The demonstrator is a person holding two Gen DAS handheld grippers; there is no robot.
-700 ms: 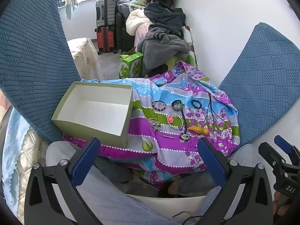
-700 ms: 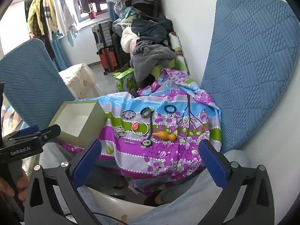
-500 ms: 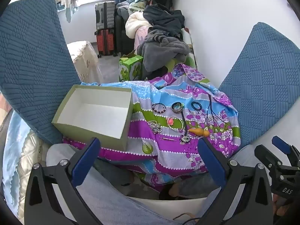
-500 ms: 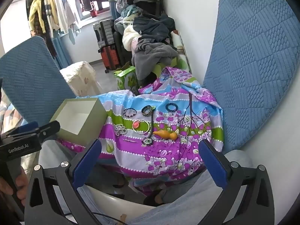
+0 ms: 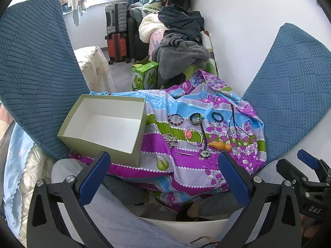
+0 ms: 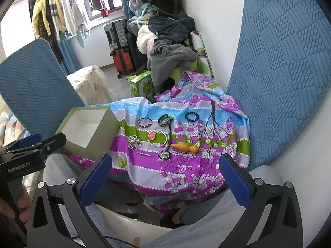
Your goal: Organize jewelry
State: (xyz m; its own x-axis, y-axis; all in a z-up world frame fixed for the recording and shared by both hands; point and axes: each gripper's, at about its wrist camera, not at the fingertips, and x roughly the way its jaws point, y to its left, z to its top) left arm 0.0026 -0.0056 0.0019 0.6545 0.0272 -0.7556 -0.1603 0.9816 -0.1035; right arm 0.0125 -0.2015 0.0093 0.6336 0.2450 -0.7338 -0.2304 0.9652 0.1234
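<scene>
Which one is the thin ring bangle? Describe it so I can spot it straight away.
Find the open green box on the flowered cloth, then look right to the scattered jewelry. The bangle lies in the middle, below the wide black patterned band. It alone is a thin pale hoop with a pink charm at its left edge.

Two handheld grippers, both tilted downward over the person's lap. The left gripper (image 5: 163,171) has its blue-padded jaws spread wide, with nothing between them. The right gripper (image 6: 165,172) is spread just as wide and also holds nothing. A hand (image 6: 12,204) grips the left gripper's handle. The person's legs (image 6: 206,217), in light trousers, lie below both.
</scene>
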